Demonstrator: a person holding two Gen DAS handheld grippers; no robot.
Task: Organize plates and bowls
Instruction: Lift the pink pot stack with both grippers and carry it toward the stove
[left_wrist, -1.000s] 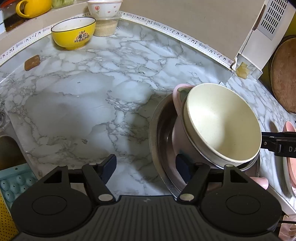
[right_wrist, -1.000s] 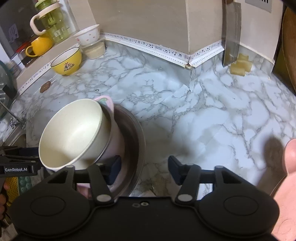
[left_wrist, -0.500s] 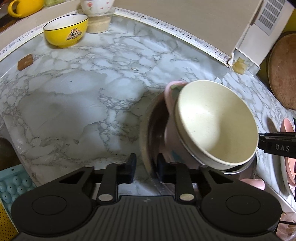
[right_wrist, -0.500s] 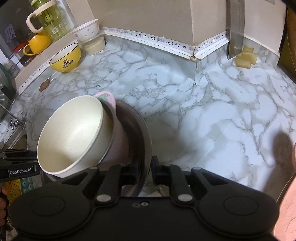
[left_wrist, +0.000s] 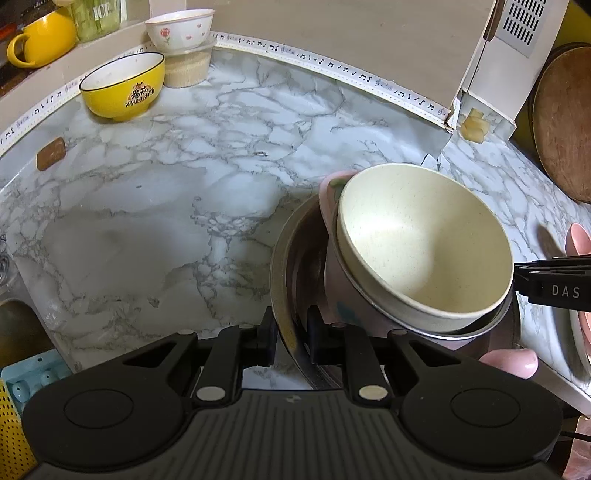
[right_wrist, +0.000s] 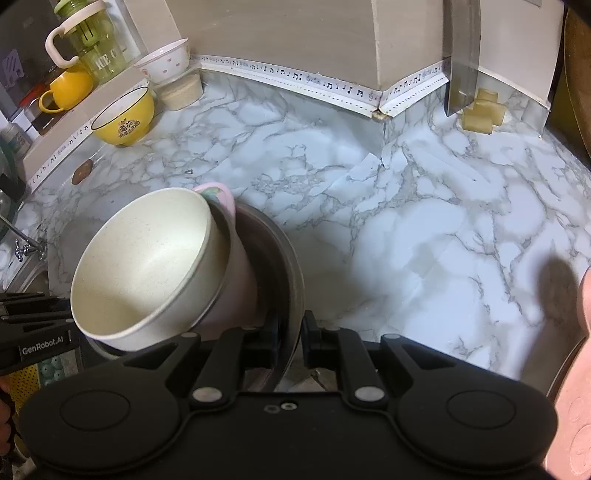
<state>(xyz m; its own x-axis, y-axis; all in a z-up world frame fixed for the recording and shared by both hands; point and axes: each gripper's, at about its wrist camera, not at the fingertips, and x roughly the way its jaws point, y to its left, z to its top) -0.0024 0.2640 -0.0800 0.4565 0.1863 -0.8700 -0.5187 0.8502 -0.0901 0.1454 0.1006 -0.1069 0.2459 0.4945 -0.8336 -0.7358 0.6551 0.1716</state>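
A steel plate (left_wrist: 284, 273) carries a tilted stack: a cream bowl (left_wrist: 424, 243) inside a steel bowl inside a pink bowl (left_wrist: 334, 280). My left gripper (left_wrist: 291, 341) is shut on the plate's near rim. In the right wrist view my right gripper (right_wrist: 290, 341) is shut on the opposite rim of the same steel plate (right_wrist: 280, 258), with the cream bowl (right_wrist: 147, 266) leaning to its left. The plate is held above the marble counter (left_wrist: 166, 206).
A yellow bowl (left_wrist: 123, 86) and a white flowered bowl (left_wrist: 179, 31) on a container stand at the back wall. A yellow mug (left_wrist: 40, 38) sits on the ledge. A cleaver (right_wrist: 461, 62) hangs at the right; a wooden board (left_wrist: 565, 122) leans far right. Pink plates (left_wrist: 580, 243) lie right.
Both grippers went from open to shut on opposite rims of the steel plate. The plate with its bowl stack has since risen off the counter.
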